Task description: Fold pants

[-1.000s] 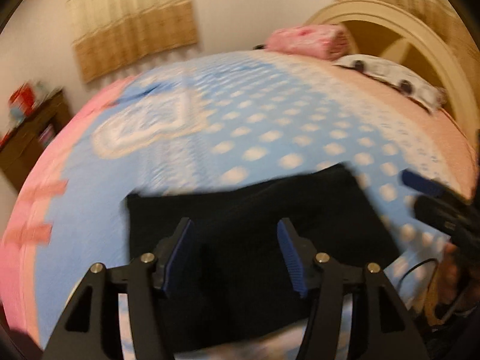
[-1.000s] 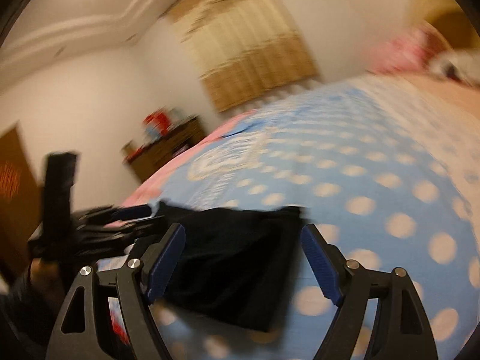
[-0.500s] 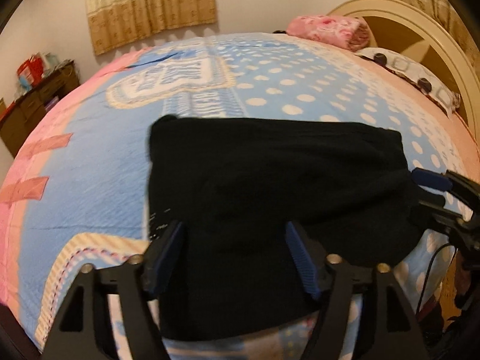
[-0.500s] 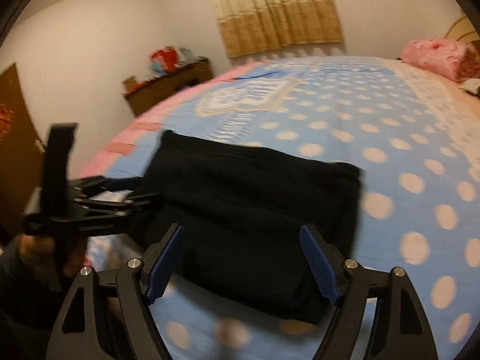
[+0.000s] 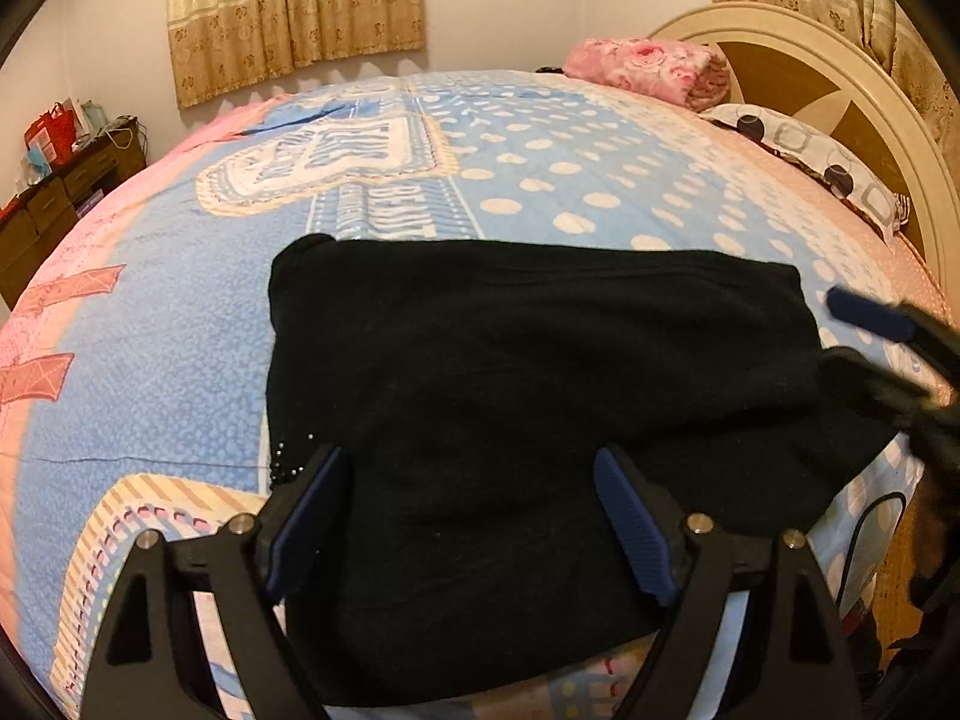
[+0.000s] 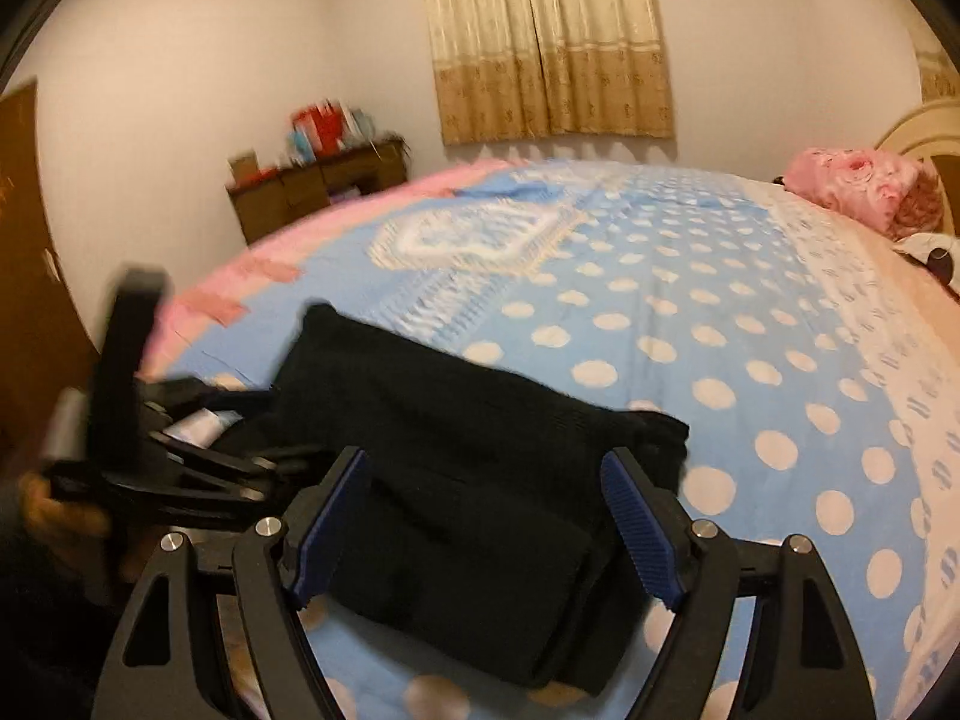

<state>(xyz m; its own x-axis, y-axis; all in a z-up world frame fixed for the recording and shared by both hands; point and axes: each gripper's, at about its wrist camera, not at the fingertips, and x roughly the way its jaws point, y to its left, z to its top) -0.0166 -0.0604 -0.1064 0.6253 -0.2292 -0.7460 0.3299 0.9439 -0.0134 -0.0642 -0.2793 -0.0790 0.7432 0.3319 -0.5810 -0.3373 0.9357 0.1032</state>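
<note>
Black pants [image 5: 528, 384] lie folded into a thick rectangle near the front edge of the bed, also seen in the right wrist view as black pants [image 6: 480, 480]. My left gripper [image 5: 468, 504] hovers over their near left part, its jaws opening wide and its blue pads clear of the cloth. My right gripper [image 6: 486, 504] stands open above the near right end of the fold, gripping nothing. From the left wrist view the right gripper [image 5: 882, 348] shows at the pants' right edge; the left gripper [image 6: 198, 450] shows blurred at far left in the right wrist view.
The bed [image 5: 180, 312] has a blue dotted quilt with pink borders. A pink rolled blanket [image 5: 648, 69] and a patterned pillow [image 5: 810, 162] lie by the cream headboard [image 5: 852, 96]. A wooden dresser [image 6: 312, 186] stands beyond the bed, curtains [image 6: 546, 42] behind.
The left gripper let go of the pants, spread its jaws and sank toward the bed. The pants now lie flat. The right gripper slid sideways and rolled level.
</note>
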